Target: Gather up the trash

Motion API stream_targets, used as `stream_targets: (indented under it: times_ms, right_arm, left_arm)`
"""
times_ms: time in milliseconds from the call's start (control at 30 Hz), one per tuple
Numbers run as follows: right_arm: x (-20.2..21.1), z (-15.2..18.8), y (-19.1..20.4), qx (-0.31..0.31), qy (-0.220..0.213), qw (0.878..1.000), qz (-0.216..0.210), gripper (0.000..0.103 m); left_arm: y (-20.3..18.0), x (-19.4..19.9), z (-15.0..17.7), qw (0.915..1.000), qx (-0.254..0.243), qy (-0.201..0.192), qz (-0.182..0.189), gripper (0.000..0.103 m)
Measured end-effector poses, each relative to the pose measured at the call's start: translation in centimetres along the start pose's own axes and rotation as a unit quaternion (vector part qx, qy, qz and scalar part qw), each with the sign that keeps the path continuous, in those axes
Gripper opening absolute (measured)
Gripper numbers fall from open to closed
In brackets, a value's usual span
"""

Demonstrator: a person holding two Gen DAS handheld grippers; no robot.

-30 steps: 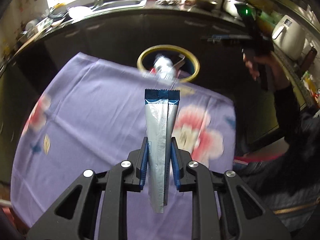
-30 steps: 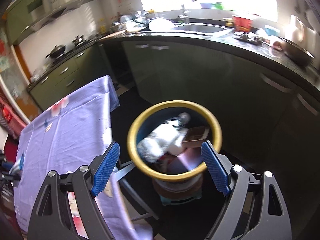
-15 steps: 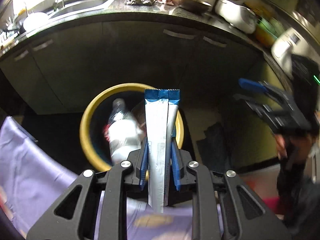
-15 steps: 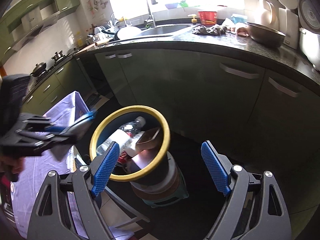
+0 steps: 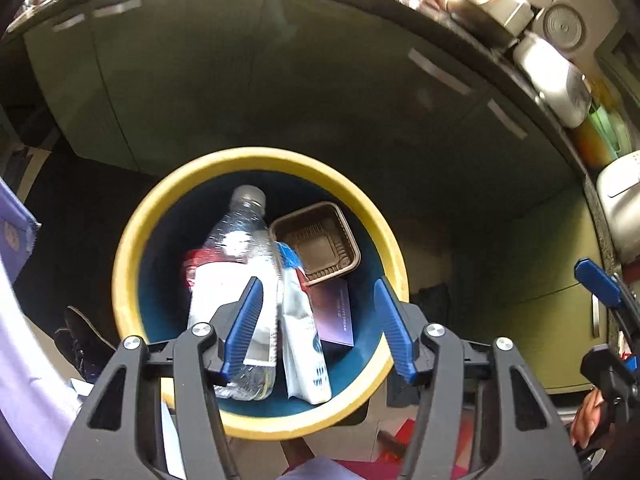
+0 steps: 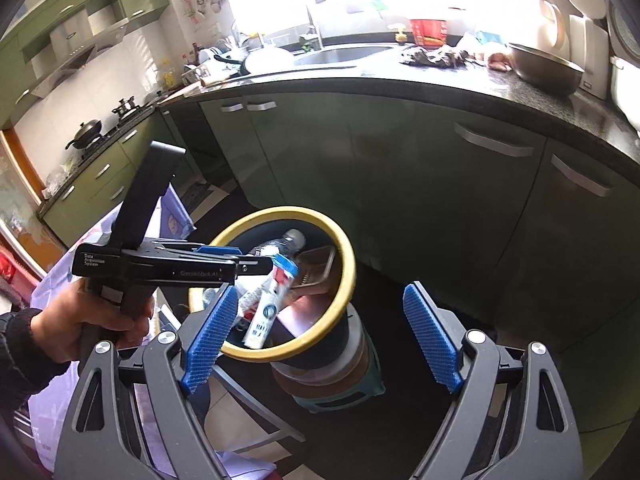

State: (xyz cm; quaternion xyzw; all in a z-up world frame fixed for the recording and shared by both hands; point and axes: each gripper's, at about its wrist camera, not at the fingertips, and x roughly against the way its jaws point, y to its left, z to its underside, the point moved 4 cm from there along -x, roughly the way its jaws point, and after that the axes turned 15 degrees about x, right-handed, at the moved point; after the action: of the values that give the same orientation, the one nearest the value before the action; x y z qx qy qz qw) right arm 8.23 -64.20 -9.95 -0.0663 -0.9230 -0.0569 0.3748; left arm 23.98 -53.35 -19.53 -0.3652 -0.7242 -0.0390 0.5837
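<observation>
Swung across from the purple cloth a second ago, the left tool (image 5: 318, 318) hung right over the yellow-rimmed bin (image 5: 132, 240), and its jaws had just been opening: the blue-and-silver wrapper (image 5: 302, 320) it had been pinching was loose, clear of both pads and lying inside the bin. That wrapper leaned between a clear plastic bottle (image 5: 234, 264) on one side and a brown plastic tray (image 5: 316, 240) and a dark purple box (image 5: 336, 312) on the other. From the right wrist view, a hand (image 6: 86, 320) gripped the left tool's handle above the bin's rim. The right tool (image 6: 318, 334) hovered nearby, jaws spread wide with nothing between them, near the dark kitchen bench (image 6: 460, 88).
</observation>
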Motion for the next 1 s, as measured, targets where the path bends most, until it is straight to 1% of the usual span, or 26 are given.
stream_targets:
  times_ms: [33,133,167,200,233,300,333,367,400,433,467,500,567,600,633,700,800,933,1000]
  right_arm:
    - [0.1,-0.1,0.1,0.001,-0.002,1.0,-0.002,0.084]
    - [0.5,-0.2,1.4,0.01,-0.004,1.0,-0.012,0.085]
    - [0.5,-0.2,2.1,0.016,-0.004,1.0,-0.018,0.085]
    - [0.5,-0.1,3.0,0.022,-0.003,0.999,-0.026,0.085]
    - [0.5,-0.1,3.9,0.03,-0.003,0.999,-0.033,0.085]
    - [0.5,0.0,5.8,0.045,-0.004,0.998,-0.046,0.087]
    - [0.6,0.1,6.9,0.054,-0.005,0.997,-0.053,0.09]
    - [0.6,0.2,8.3,0.067,-0.007,0.996,-0.062,0.091]
    - [0.7,0.3,9.7,0.08,-0.01,0.994,-0.07,0.092]
    - [0.8,0.4,10.9,0.09,-0.012,0.993,-0.077,0.096]
    - [0.9,0.5,12.3,0.102,-0.014,0.991,-0.084,0.097]
    - [0.9,0.4,13.2,0.11,-0.017,0.99,-0.088,0.098]
    - [1.3,0.6,15.3,0.127,-0.025,0.987,-0.092,0.098]
    - [1.5,0.8,16.3,0.134,-0.029,0.986,-0.094,0.098]
    - [1.7,1.0,17.2,0.14,-0.031,0.985,-0.097,0.098]
    - [2.3,1.4,19.2,0.152,-0.038,0.983,-0.099,0.098]
    - [3.1,1.7,20.9,0.171,-0.047,0.981,-0.08,0.098]
    - [4.4,2.3,22.1,0.187,-0.056,0.978,-0.068,0.098]
    - [5.1,2.6,22.5,0.192,-0.059,0.977,-0.066,0.098]
  left_arm:
    - [0.3,1.3,0.2,0.9999,0.002,-0.015,0.001,0.056]
    - [1.9,6.3,1.5,0.9965,0.002,-0.082,-0.014,0.073]
    - [2.5,8.3,2.3,0.9937,0.002,-0.11,-0.022,0.083]
    - [3.5,10.9,3.5,0.9886,0.004,-0.146,-0.036,0.091]
    - [4.4,12.8,4.4,0.9838,0.007,-0.172,-0.049,0.093]
    - [6.6,17.3,7.1,0.9682,0.018,-0.233,-0.09,0.096]
    - [7.8,19.3,8.7,0.9603,0.027,-0.254,-0.113,0.096]
    - [8.8,20.7,9.9,0.9542,0.036,-0.267,-0.129,0.096]
    - [9.8,22.4,11.6,0.9458,0.049,-0.285,-0.148,0.096]
    - [11.3,24.4,13.8,0.9348,0.069,-0.305,-0.168,0.096]
    - [12.1,25.7,15.2,0.9258,0.085,-0.319,-0.184,0.096]
    - [13.3,27.1,16.7,0.915,0.104,-0.332,-0.204,0.096]
    - [15.8,29.8,20.4,0.8933,0.144,-0.347,-0.247,0.096]
    - [16.9,30.7,21.3,0.8871,0.158,-0.349,-0.258,0.096]
    - [17.9,31.8,23.2,0.878,0.181,-0.349,-0.273,0.096]
    - [19.6,33.4,26.1,0.8659,0.207,-0.352,-0.289,0.096]
    - [21.2,34.8,29.6,0.8559,0.236,-0.355,-0.293,0.096]
    - [21.9,35.8,33.0,0.8492,0.253,-0.364,-0.287,0.096]
    - [21.9,36.0,33.8,0.8483,0.252,-0.366,-0.288,0.096]
